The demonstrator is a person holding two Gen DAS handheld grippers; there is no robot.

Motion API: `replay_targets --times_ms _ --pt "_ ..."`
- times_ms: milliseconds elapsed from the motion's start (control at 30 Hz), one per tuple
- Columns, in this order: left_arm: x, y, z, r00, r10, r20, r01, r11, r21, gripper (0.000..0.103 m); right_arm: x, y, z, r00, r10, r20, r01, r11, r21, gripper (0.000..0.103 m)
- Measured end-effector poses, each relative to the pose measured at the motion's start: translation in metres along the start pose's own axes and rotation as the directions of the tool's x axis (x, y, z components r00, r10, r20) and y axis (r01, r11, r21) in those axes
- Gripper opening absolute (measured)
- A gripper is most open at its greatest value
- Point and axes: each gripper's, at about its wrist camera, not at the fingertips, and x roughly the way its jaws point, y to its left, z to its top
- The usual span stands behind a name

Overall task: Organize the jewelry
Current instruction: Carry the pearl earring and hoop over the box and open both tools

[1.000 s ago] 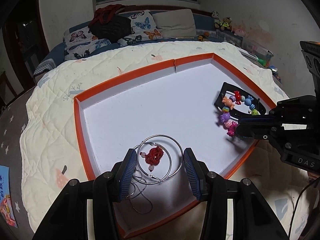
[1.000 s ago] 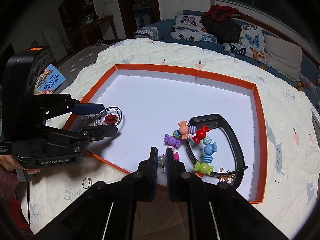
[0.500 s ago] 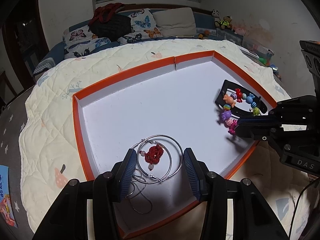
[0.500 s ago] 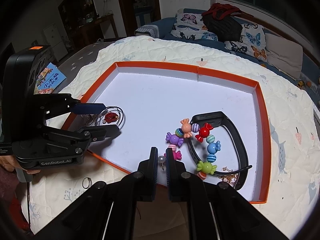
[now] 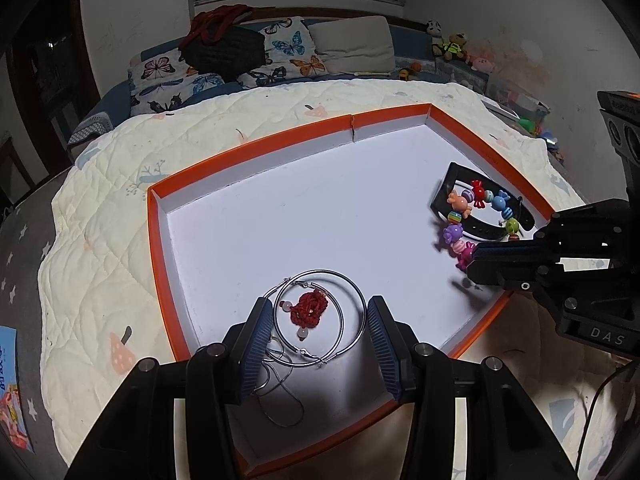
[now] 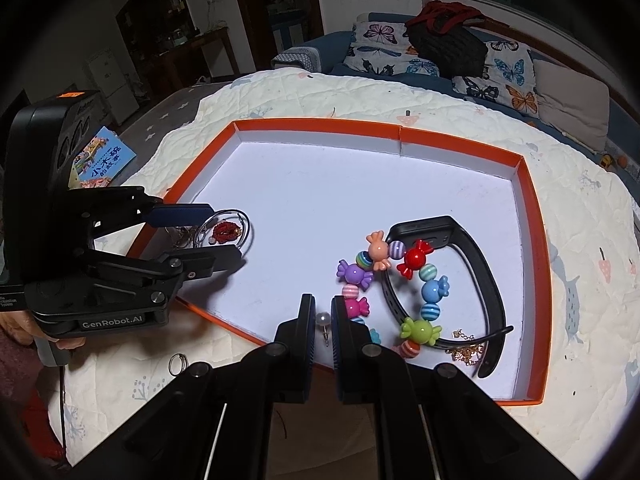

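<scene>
An orange-rimmed white tray (image 5: 248, 142) (image 6: 320, 125) lies on a quilted bed. My left gripper (image 5: 316, 320) (image 6: 208, 236) is open over two silver hoop earrings (image 5: 320, 318) (image 6: 228, 227), a red knotted charm (image 5: 308, 308) and a thin chain (image 5: 280, 396). My right gripper (image 6: 322, 320) (image 5: 472, 262) is shut on a pearl stud earring (image 6: 323, 319), above the tray's near edge. Beside it lie a colourful candy-bead bracelet (image 6: 384, 276) (image 5: 468, 216), a black watch band (image 6: 472, 276) (image 5: 480, 216) and a small gold chain (image 6: 466, 350).
A silver ring (image 6: 176, 362) lies on the quilt outside the tray, near the left gripper's body. A children's book (image 6: 102, 160) lies on the floor. Butterfly pillows (image 5: 256, 56) and a dark bag (image 5: 224, 46) sit on the sofa behind.
My right gripper, holding the pearl stud, has edged forward over the tray's near edge toward the bead bracelet. The left gripper has stayed open over the hoops.
</scene>
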Motion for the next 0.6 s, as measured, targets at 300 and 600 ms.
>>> replay_targets --times_ms 300,600 --pt "-0.004 -0.002 0.001 1.000 0.001 0.005 -0.001 1.000 -0.002 0.053 -0.006 0.002 0.000 1.000 -0.002 0.014 0.002 1.000 -0.003 0.011" --pt "-0.029 -0.008 -0.005 0.999 0.003 0.042 -0.003 1.000 0.003 0.053 -0.026 0.009 -0.003 0.999 -0.016 0.042 0.017 1.000 -0.017 0.012"
